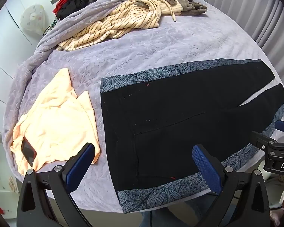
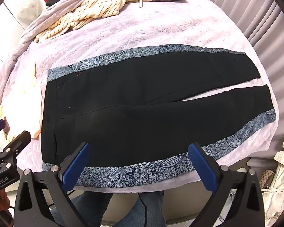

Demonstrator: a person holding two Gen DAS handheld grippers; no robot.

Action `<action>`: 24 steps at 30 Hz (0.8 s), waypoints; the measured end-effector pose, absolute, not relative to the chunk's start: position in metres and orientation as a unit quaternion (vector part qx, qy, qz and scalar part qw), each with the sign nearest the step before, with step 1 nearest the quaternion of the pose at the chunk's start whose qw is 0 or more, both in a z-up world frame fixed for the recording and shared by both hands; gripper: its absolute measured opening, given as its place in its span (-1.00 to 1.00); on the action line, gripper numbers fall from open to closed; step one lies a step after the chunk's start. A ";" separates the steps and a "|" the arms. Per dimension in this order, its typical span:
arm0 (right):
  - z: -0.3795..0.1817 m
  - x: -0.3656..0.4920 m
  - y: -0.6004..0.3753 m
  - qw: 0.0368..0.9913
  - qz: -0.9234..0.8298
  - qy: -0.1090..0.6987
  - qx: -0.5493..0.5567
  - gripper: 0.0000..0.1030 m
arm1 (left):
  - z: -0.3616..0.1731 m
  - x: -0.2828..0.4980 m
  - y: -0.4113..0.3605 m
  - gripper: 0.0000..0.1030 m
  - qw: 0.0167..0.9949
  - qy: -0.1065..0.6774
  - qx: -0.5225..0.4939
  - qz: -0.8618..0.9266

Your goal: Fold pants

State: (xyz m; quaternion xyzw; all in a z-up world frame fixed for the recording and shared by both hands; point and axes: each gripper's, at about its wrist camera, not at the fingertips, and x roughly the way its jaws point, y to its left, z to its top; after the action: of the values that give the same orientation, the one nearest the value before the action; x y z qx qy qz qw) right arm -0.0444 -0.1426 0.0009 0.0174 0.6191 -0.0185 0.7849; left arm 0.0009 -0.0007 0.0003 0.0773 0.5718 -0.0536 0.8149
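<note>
Lying flat along the bed's point(image 2: 179, 28) near edge, the pants point(image 2: 142, 113) await a lengthwise fold; left gripper point(image 1: 143, 162) and right gripper point(image 2: 140, 162) hover released, empty.

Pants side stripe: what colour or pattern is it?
Blue-grey speckled with dark leaf and swirl outlines, on the black pants; the stripe shows best in the right wrist view.

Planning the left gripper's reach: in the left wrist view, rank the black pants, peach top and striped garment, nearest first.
1. Black pants, under the left gripper.
2. Peach top, left beside it.
3. Striped garment, far across the bed.
</note>
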 end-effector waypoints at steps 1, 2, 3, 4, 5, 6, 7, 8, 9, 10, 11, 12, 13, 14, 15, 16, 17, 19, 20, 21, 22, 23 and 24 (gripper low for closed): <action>0.001 -0.045 -0.142 0.786 -0.019 0.618 0.016 0.99 | 0.000 0.001 -0.001 1.00 0.815 0.572 0.077 -0.053; 0.001 -0.045 -0.142 0.787 -0.019 0.617 0.016 0.99 | 0.000 0.002 -0.001 1.00 0.815 0.572 0.077 -0.053; 0.001 -0.045 -0.142 0.786 -0.019 0.617 0.016 0.99 | 0.001 0.000 0.000 1.00 0.815 0.571 0.078 -0.054; 0.001 -0.045 -0.143 0.787 -0.019 0.617 0.016 0.99 | 0.001 0.000 0.000 1.00 0.815 0.571 0.078 -0.054; 0.001 -0.046 -0.143 0.787 -0.019 0.617 0.015 0.99 | 0.001 0.000 -0.001 1.00 0.815 0.571 0.078 -0.054; 0.002 -0.046 -0.143 0.787 -0.019 0.617 0.015 0.99 | 0.001 0.000 -0.001 1.00 0.816 0.571 0.078 -0.054; 0.002 -0.046 -0.143 0.787 -0.019 0.617 0.015 0.99 | 0.001 0.000 -0.001 1.00 0.816 0.570 0.078 -0.054; 0.002 -0.047 -0.143 0.786 -0.018 0.617 0.014 0.99 | 0.002 0.000 -0.001 1.00 0.816 0.570 0.078 -0.054; 0.001 -0.045 -0.143 0.784 -0.018 0.621 0.016 0.99 | 0.002 0.000 -0.001 1.00 0.816 0.570 0.077 -0.053; 0.001 -0.045 -0.144 0.783 -0.018 0.621 0.015 0.99 | 0.002 0.000 0.000 1.00 0.816 0.570 0.076 -0.053; -0.003 -0.043 -0.145 0.783 -0.018 0.621 0.014 0.99 | 0.003 0.004 0.002 1.00 0.816 0.571 0.076 -0.054; -0.003 -0.043 -0.145 0.783 -0.017 0.622 0.013 0.99 | 0.003 0.005 0.002 1.00 0.815 0.571 0.075 -0.054; -0.004 -0.043 -0.145 0.783 -0.018 0.622 0.012 0.99 | 0.003 0.005 0.002 1.00 0.815 0.572 0.075 -0.054; -0.004 -0.043 -0.143 0.783 -0.018 0.622 0.012 0.99 | 0.003 0.006 0.003 1.00 0.815 0.572 0.075 -0.054; -0.002 -0.040 -0.141 0.782 -0.018 0.622 0.011 0.99 | 0.003 0.005 0.003 1.00 0.815 0.573 0.075 -0.054; -0.002 -0.040 -0.141 0.782 -0.018 0.623 0.010 0.99 | 0.000 0.005 0.003 1.00 0.815 0.572 0.076 -0.053; -0.002 -0.039 -0.138 0.781 -0.018 0.624 0.009 0.99 | 0.000 0.005 0.003 1.00 0.816 0.570 0.076 -0.053; -0.001 -0.039 -0.138 0.781 -0.019 0.624 0.009 0.99 | 0.000 0.005 0.004 1.00 0.817 0.569 0.075 -0.053; -0.001 -0.039 -0.139 0.783 -0.018 0.622 0.010 0.99 | 0.000 0.006 0.003 1.00 0.818 0.568 0.075 -0.053; 0.000 -0.039 -0.139 0.784 -0.017 0.621 0.012 0.99 | 0.001 0.006 0.003 1.00 0.818 0.568 0.075 -0.053; 0.000 -0.038 -0.139 0.785 -0.016 0.619 0.013 0.99 | 0.001 0.006 0.003 1.00 0.818 0.568 0.075 -0.053; 0.000 -0.038 -0.140 0.786 -0.014 0.618 0.015 0.99 | 0.001 0.006 0.002 1.00 0.818 0.568 0.075 -0.053; 0.000 -0.038 -0.140 0.785 -0.014 0.619 0.015 0.99 | 0.001 0.006 0.002 1.00 0.818 0.568 0.075 -0.052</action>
State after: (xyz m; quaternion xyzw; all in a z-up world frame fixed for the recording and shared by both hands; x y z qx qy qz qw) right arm -0.0376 -0.1399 0.0003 0.0149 0.6187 -0.0143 0.7854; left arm 0.0064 0.0025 0.0008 0.0748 0.5679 -0.0524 0.8180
